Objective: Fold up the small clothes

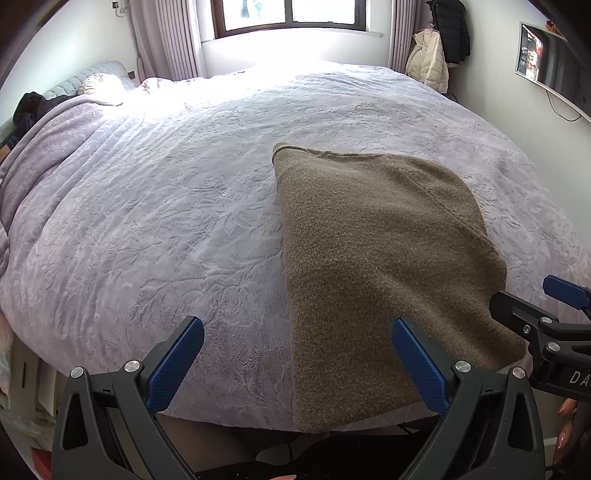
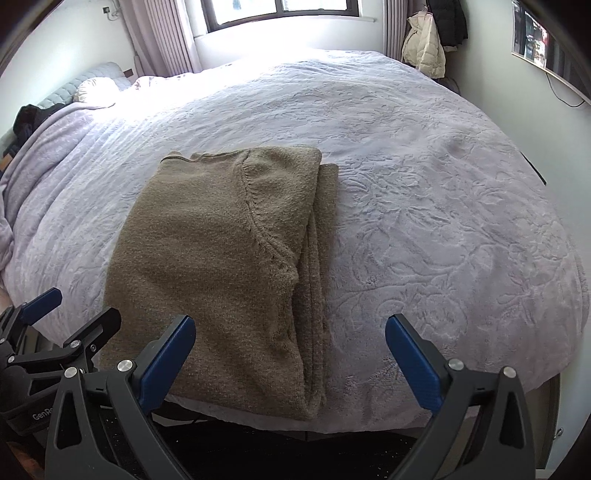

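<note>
A brown knitted sweater [image 1: 373,258] lies folded into a long strip on the lilac bedspread [image 1: 166,221], its near end at the bed's front edge. In the right wrist view the sweater [image 2: 221,258] shows a sleeve seam and stacked layers along its right side. My left gripper [image 1: 297,326] is open above the near end, with the sweater's left edge between its blue fingers [image 1: 184,354], and it grips nothing. My right gripper [image 2: 290,321] is open wide over the sweater's near right edge, also empty. Each gripper shows in the other's view: the right gripper [image 1: 528,291] and the left gripper [image 2: 79,308].
The bed [image 2: 443,221] fills most of both views. A pillow [image 1: 101,86] and dark clothes [image 1: 31,109] lie at its far left. Behind are a window [image 1: 291,18] with curtains, hanging coats [image 1: 430,59] at the back right, and a screen [image 1: 550,62] on the right wall.
</note>
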Motion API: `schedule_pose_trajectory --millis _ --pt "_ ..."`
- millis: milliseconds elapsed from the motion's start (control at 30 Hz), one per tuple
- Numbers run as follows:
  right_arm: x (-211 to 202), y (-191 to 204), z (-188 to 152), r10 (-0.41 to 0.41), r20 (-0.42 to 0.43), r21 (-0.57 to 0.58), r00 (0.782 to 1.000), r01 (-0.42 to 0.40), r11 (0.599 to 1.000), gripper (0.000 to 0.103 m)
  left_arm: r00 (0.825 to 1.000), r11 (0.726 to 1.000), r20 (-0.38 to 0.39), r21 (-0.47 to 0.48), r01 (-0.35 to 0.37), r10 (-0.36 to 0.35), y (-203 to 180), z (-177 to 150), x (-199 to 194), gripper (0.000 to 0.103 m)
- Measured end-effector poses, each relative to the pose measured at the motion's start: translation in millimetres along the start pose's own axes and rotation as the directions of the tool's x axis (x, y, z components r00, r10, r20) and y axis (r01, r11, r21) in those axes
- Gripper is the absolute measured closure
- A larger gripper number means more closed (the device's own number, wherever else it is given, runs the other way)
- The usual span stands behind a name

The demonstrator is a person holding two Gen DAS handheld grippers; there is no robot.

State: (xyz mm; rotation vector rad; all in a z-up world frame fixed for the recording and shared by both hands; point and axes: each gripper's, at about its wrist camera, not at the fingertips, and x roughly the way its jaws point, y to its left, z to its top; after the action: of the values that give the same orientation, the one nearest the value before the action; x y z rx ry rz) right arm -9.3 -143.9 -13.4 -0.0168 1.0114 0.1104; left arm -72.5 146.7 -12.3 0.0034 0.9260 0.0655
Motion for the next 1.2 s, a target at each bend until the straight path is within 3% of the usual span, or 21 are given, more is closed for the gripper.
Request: schedule_pose_trajectory --millis 1200 --pt "-0.1 3.7 -0.4 0.003 -0.001 -0.014 1.0 -0.003 1.0 0.001 1.0 1.0 -0.009 -0.002 -0.005 0.005 1.6 -2.4 0.1 0.001"
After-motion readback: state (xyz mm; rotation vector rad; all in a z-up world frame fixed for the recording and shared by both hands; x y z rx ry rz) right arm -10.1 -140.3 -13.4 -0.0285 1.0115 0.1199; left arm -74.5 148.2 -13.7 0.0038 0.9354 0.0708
